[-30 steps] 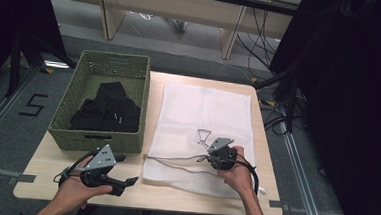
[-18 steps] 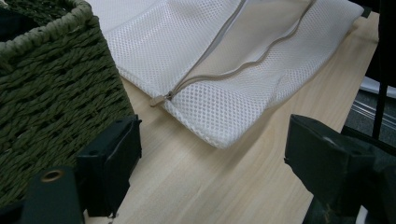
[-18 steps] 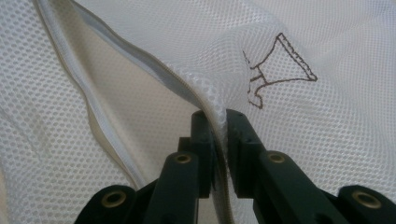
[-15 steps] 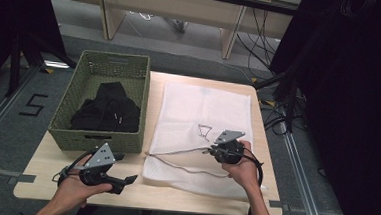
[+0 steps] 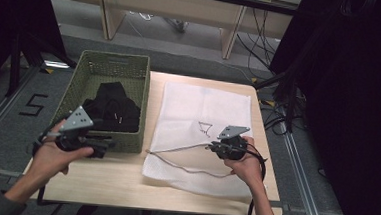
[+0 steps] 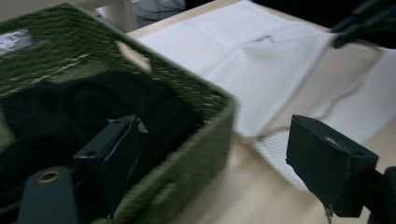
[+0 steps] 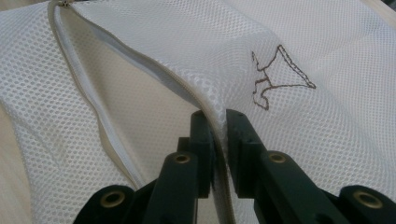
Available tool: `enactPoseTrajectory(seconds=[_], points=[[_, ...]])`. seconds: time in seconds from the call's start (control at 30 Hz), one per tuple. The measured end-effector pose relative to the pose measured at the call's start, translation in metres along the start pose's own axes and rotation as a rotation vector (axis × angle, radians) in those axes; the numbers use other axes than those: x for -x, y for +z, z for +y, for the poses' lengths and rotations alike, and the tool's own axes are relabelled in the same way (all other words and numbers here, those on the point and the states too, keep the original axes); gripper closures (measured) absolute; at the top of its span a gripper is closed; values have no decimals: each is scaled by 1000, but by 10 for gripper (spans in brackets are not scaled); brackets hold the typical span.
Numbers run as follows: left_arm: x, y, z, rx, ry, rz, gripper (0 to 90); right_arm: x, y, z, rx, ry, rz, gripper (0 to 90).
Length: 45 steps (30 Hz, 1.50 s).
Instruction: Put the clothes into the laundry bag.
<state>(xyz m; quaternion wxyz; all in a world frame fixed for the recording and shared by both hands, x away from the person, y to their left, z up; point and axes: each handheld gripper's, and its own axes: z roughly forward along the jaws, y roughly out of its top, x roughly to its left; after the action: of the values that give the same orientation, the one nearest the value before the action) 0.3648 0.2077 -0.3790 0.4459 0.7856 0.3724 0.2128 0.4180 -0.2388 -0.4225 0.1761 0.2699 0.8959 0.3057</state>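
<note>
A white mesh laundry bag [image 5: 203,108] lies flat on the wooden table, its zippered mouth facing the near edge. My right gripper [image 5: 211,148] is shut on the upper lip of that mouth and holds it raised off the lower layer. In the right gripper view the jaws [image 7: 218,121] pinch the mesh right at the zipper edge [image 7: 93,93], next to a brown stitched mark [image 7: 275,74]. Black clothes [image 5: 111,107] lie in a green woven basket [image 5: 106,62]. My left gripper [image 5: 107,145] hovers open at the basket's near right corner [image 6: 205,107], nothing between its jaws.
Bare table top [image 5: 109,177] runs along the near edge in front of the basket and bag. Cables and dark equipment crowd the floor to the right, and desk legs stand behind the table. The left gripper view shows the right gripper [image 6: 364,28] far off.
My left gripper has risen and moved toward the basket's near right corner. My right gripper has lifted a little with the bag's edge still pinched, opening the mouth wider.
</note>
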Motion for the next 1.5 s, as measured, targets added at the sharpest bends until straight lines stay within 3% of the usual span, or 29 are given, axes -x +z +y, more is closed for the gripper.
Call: enactPoseTrajectory(seconds=[0.03, 0.07, 0.17, 0.2, 0.23, 0.27, 0.3, 0.4, 0.47, 0.5, 0.53, 0.6, 0.7, 0.77, 0.83, 0.97, 1.13, 1.23, 1.27, 1.3, 1.37, 1.43, 1.5], points=[[0, 0, 0, 0, 0, 0, 161, 0, 0, 0, 0, 0, 0, 821], [-18, 3, 7, -26, -19, 27, 155, 0, 1, 0, 1, 0, 10, 821], [-46, 11, 15, -50, -53, 106, 158, -1, 3, 0, -8, -5, 15, 819], [-46, 11, 15, -50, -53, 106, 158, -2, 3, -1, -13, -1, 13, 819], [-54, 14, 18, -65, -61, 115, 158, -2, 3, -1, -13, -1, 13, 819], [-68, 23, 22, -88, -104, 107, 158, -1, 5, 0, -10, -11, 18, 818], [-74, 28, 24, -101, -133, 88, 156, -3, 5, 0, -15, -1, 19, 817], [-82, 41, 28, -143, -120, 80, 158, -3, 7, 0, -21, -26, 22, 819], [-91, 63, 29, -204, -78, 74, 162, -4, 6, -1, -28, 1, 22, 819], [-91, 63, 29, -204, -78, 74, 163, -4, 6, -1, -28, 1, 22, 819], [-95, 76, 28, -220, -98, 69, 166, -4, 7, -1, -28, -14, 23, 819], [-97, 88, 26, -251, -82, 61, 167, -3, 7, -1, -28, -17, 23, 819], [-98, 104, 22, -306, -85, 5, 167, -4, 7, -2, -38, -16, 22, 819], [-99, 113, 21, -347, -66, 6, 167, -4, 7, -3, -39, -18, 23, 819], [-100, 121, 18, -373, -77, -5, 165, -3, 7, -3, -36, -23, 25, 819], [-101, 131, 12, -412, -65, -41, 150, -3, 7, -3, -40, -23, 25, 819], [-99, 135, 9, -426, -48, -45, 146, -5, 9, -4, -46, -15, 29, 818], [-99, 141, 3, -460, -33, -96, 135, -4, 9, -4, -50, -21, 24, 819], [-99, 141, 3, -460, -33, -96, 149, -5, 9, -4, -51, -16, 26, 819], [-100, 145, -1, -489, -35, -129, 192, -4, 9, -4, -48, -16, 28, 819], [-100, 150, -5, -520, -36, -150, 347, -4, 8, -4, -40, -19, 21, 819], [-99, 154, -5, -525, -25, -147, 531, -4, 8, -4, -40, -21, 21, 819], [-99, 155, -3, -520, -21, -130, 566, -4, 8, -4, -41, -22, 21, 819]])
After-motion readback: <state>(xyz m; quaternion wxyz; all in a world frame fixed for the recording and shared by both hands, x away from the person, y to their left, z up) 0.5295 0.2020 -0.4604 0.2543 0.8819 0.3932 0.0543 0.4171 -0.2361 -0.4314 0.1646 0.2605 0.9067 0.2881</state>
